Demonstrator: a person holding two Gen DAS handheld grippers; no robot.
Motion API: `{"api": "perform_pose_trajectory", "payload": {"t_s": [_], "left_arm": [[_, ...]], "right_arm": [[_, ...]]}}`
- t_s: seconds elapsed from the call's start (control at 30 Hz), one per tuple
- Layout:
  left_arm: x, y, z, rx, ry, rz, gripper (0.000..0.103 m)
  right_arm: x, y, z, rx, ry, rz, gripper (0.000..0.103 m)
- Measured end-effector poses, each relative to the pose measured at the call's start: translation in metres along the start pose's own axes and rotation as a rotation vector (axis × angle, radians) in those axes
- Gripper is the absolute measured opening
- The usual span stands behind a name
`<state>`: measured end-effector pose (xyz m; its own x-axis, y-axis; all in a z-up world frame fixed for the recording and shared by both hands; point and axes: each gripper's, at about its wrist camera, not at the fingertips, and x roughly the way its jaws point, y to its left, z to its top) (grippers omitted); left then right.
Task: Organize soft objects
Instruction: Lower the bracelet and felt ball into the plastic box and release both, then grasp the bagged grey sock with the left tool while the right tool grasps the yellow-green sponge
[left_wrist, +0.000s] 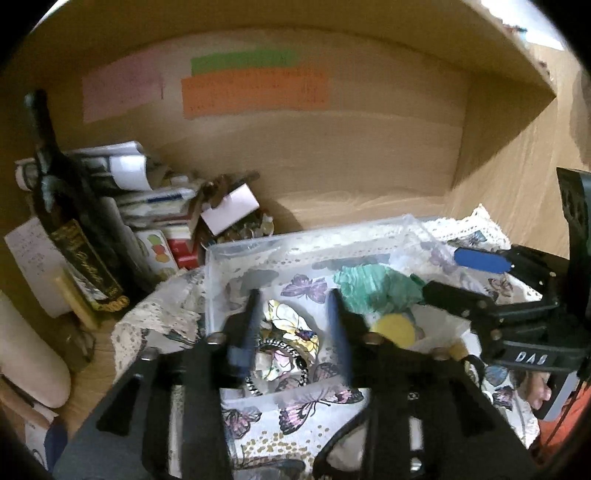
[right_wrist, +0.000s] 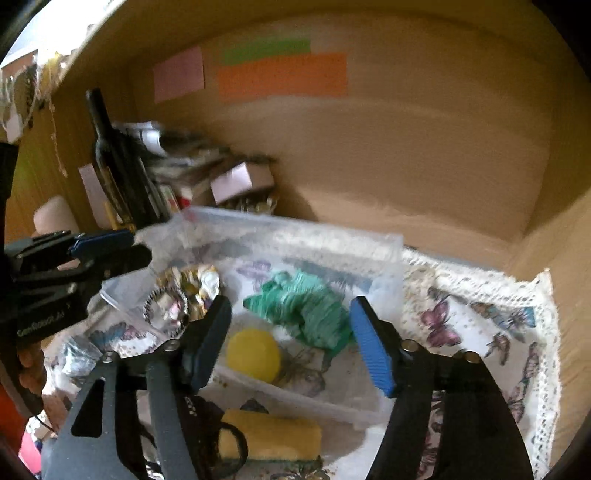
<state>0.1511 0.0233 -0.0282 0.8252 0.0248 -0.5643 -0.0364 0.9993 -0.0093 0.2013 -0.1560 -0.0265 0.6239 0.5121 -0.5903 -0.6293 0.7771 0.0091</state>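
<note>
**Both grippers spread over the clear bin of soft things**

The left gripper (left_wrist: 293, 325) hangs above the near left part of the clear plastic bin (left_wrist: 255, 242), its jaws apart with nothing between them. Directly below the gap lies a patterned scrunchie (left_wrist: 291, 339), crumpled against a striped hair band, resting on the bin floor. The right gripper (right_wrist: 291, 339) is spread wide as well and grips nothing; its blue-padded fingers (right_wrist: 371, 350) frame the middle of the bin.

Between those fingers, inside the bin, sit a yellow round sponge (right_wrist: 253, 354) near the front wall and a bunched green cloth (right_wrist: 306, 310) just behind it, the two nearly touching. Outside the bin, against its front wall, a yellow rolled cloth (right_wrist: 273, 435) lies on the butterfly-print cloth (right_wrist: 480, 321) with lace edging that covers the counter.

Further back on the left, a dark bottle (left_wrist: 70, 229) stands upright beside a heap of papers and small boxes (left_wrist: 159, 206). Pink, green and orange paper notes (left_wrist: 255, 92) are stuck to the wooden back panel.
</note>
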Motion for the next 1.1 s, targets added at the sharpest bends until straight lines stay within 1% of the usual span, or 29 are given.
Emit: {"api": "perform_pose_trajectory", "payload": {"t_s": [0.03,0.07,0.13,0.17,0.2,0.27,0.37,0.5,0.57,0.7,0.73,0.83,0.93,1.0,1.1], "left_arm": [[-0.008,0.000,0.001,-0.003,-0.018,0.008,0.060],[-0.015,0.001,0.002,-0.005,-0.035,0.015,0.067],[-0.033,0.002,0.002,-0.001,-0.083,0.024,0.072],[-0.040,0.001,0.002,0.003,-0.080,0.017,0.075],[-0.049,0.003,0.001,0.010,-0.098,0.021,0.077],[-0.062,0.006,-0.001,0.015,-0.126,0.027,0.087],[-0.076,0.012,-0.009,0.013,-0.149,0.048,0.097],[-0.084,0.021,-0.027,-0.002,-0.123,0.057,0.099],[-0.082,0.027,-0.039,-0.019,-0.086,0.056,0.099],[-0.074,0.036,-0.063,-0.049,0.000,0.057,0.099],[-0.070,0.038,-0.071,-0.058,0.032,0.055,0.099],[-0.063,0.041,-0.087,-0.070,0.089,0.056,0.099],[-0.055,0.044,-0.101,-0.095,0.144,0.030,0.099],[-0.051,0.045,-0.109,-0.110,0.163,0.020,0.099],[-0.046,0.047,-0.120,-0.118,0.186,0.035,0.099]], "right_arm": [[-0.008,-0.001,0.001,0.002,-0.020,-0.004,0.068],[-0.014,-0.002,0.002,0.004,-0.036,-0.006,0.069],[-0.028,-0.003,0.004,0.011,-0.066,-0.007,0.071],[-0.033,-0.004,0.003,0.013,-0.076,-0.006,0.071],[-0.039,-0.005,0.002,0.016,-0.084,-0.007,0.071],[-0.048,-0.004,0.000,0.014,-0.097,-0.017,0.071],[-0.059,-0.003,-0.008,0.014,-0.105,-0.025,0.071],[-0.065,-0.001,-0.022,0.021,-0.094,-0.025,0.072],[-0.064,-0.001,-0.030,0.031,-0.078,-0.023,0.076],[-0.058,-0.002,-0.046,0.043,-0.028,-0.040,0.076],[-0.055,-0.002,-0.051,0.046,-0.013,-0.048,0.076],[-0.047,-0.009,-0.063,0.061,0.036,-0.061,0.076],[-0.036,-0.017,-0.072,0.085,0.091,-0.056,0.076],[-0.030,-0.020,-0.076,0.096,0.114,-0.054,0.076],[-0.026,-0.023,-0.077,0.111,0.120,-0.070,0.076]]}}
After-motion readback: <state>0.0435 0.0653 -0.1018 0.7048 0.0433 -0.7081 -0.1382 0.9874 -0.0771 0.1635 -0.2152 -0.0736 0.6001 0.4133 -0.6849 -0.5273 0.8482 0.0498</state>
